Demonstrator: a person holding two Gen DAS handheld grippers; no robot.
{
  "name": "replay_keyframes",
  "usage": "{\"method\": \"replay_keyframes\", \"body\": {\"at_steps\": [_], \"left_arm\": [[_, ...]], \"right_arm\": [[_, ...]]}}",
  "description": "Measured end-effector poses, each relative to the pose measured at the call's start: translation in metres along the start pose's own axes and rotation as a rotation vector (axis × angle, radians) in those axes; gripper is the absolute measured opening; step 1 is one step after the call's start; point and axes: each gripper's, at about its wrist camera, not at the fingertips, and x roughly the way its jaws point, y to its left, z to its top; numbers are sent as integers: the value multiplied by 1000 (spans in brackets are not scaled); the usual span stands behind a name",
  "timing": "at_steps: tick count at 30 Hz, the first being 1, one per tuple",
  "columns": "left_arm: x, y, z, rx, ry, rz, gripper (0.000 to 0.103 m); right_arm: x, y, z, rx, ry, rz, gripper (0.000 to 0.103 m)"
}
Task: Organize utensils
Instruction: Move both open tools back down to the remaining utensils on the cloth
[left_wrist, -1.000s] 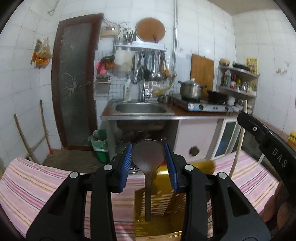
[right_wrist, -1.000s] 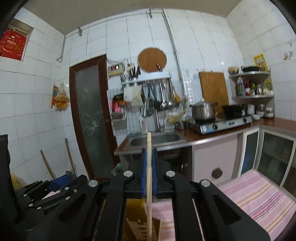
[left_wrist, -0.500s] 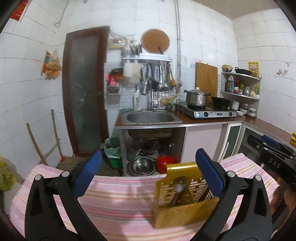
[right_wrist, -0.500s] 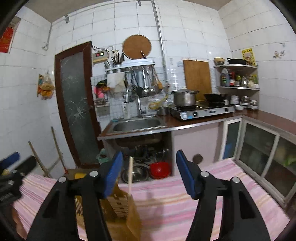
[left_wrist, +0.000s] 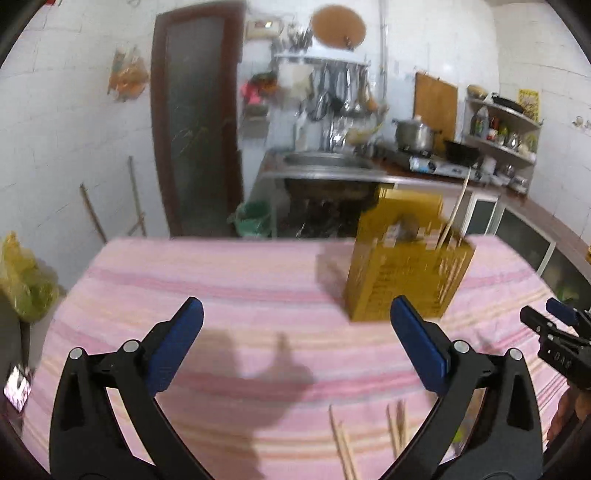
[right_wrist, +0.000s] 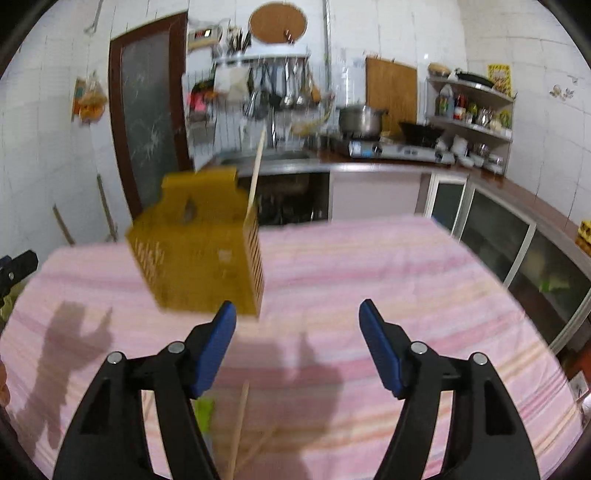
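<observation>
A yellow slotted utensil holder stands on the pink striped tablecloth. A wooden chopstick leans upright in it, and a dark spoon bowl shows inside. Several loose chopsticks lie on the cloth close below the grippers. My left gripper is open wide and empty, back from the holder and left of it. My right gripper has its jaws opening with nothing between them; the holder is just ahead on its left. Each gripper shows at the edge of the other's view.
A green item lies under the right gripper's left finger. Beyond the table's far edge are a sink counter, a stove with a pot and glass-front cabinets. A yellow bag sits off the left side.
The left gripper released the spoon and the right released the chopstick; both now stand in the holder. Both grippers opened and drew back, tilting down toward the table.
</observation>
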Motion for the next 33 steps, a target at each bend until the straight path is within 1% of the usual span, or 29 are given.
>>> {"method": "replay_keyframes", "body": {"at_steps": [3,4,7,9,11,15,18,23,30,33], "left_arm": [[11,2,-29,-5,74,14,98],[12,2,-35,-3,85,13,98],[24,0,-62,1,156,15,98],[29,1,-74,-17,190,2,98],[37,3,-83,-35,221,12,98],[47,6,-91,-39,255,40,98],[55,8,-96,-41,294,32,97],[64,2,-101,-12,343,43,94],[64,1,-104,-11,346,49,91],[61,2,-106,-6,340,46,86]], "right_arm": [[7,5,-24,-11,54,1,68],[10,7,-31,-20,73,-7,68],[23,13,-50,-50,134,-10,68],[30,17,-59,-55,162,-11,68],[36,17,-62,-45,185,-4,68],[39,20,-62,-67,186,-18,68],[42,23,-64,-73,197,-18,68],[47,26,-64,-80,218,-23,68],[49,27,-65,-71,232,-16,68],[50,28,-67,-77,240,-10,68]]}}
